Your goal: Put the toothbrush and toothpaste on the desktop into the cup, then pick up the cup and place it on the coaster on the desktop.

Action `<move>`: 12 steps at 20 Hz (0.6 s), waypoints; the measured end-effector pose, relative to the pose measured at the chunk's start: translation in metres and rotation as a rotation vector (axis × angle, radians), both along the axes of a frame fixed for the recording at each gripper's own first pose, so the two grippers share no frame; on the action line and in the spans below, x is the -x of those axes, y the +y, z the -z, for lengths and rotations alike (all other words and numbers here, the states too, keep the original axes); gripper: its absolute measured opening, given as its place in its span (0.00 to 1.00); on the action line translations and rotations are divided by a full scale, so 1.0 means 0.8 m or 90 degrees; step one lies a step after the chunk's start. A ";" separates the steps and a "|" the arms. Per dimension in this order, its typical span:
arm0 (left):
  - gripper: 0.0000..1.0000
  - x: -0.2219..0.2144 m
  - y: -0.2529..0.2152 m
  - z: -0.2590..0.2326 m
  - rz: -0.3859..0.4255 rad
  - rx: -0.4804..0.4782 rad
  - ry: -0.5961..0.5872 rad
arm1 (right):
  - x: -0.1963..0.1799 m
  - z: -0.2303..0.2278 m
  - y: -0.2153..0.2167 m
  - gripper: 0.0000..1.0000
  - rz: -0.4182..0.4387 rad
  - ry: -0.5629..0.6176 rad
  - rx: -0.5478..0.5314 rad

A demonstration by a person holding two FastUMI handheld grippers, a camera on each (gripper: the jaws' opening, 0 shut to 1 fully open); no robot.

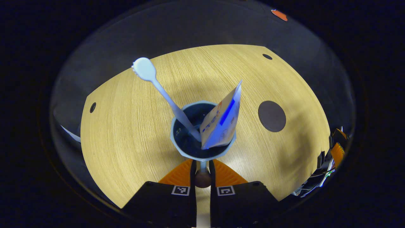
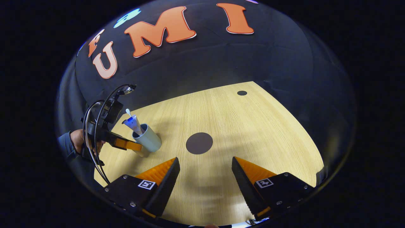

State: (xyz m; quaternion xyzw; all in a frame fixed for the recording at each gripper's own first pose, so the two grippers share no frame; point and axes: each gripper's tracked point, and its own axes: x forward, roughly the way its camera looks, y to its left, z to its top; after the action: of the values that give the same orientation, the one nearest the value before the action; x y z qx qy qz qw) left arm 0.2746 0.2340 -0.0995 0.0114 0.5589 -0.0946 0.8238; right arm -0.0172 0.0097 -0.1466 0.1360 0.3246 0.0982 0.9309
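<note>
Two jaws of the left gripper [image 1: 202,166] were pinched on the near rim of the pale blue plastic cup [image 1: 202,133], so the hold looked pretty thin. Inside it, the light blue toothbrush [image 1: 164,91] and the cream-and-blue toothpaste tube [image 1: 223,118] both leaned out tall, which made it top-heavy; a quick swing could've tipped it or flung one out. Farther off on the light wood tabletop [image 1: 126,133] sat the dark round coaster [image 1: 271,116], well apart. The right gripper [image 2: 205,171] hung open, empty.
</note>
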 end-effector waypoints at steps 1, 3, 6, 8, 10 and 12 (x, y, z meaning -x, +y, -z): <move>0.16 -0.006 0.004 0.003 -0.005 0.001 -0.002 | 0.003 -0.001 -0.004 0.99 0.002 0.001 0.000; 0.17 -0.018 0.009 0.008 -0.005 0.007 -0.006 | 0.003 -0.003 -0.008 0.99 0.006 -0.001 0.000; 0.16 -0.049 0.013 0.009 0.012 -0.001 -0.030 | 0.011 -0.006 -0.019 0.99 0.009 -0.005 0.001; 0.16 -0.074 0.011 0.009 0.029 -0.003 -0.047 | 0.016 -0.009 -0.027 0.99 0.010 -0.009 0.005; 0.16 -0.098 0.005 0.013 0.045 0.006 -0.054 | 0.011 -0.012 -0.030 0.99 0.011 -0.013 0.009; 0.16 -0.122 -0.001 0.018 0.061 0.015 -0.060 | 0.014 -0.014 -0.039 0.99 0.012 -0.017 0.012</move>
State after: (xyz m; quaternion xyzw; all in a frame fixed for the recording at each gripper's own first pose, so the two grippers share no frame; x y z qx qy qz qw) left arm 0.3722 0.2329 -0.1138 0.0325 0.5170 -0.1398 0.8439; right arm -0.0282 -0.0217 -0.1357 0.1291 0.3118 0.0878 0.9372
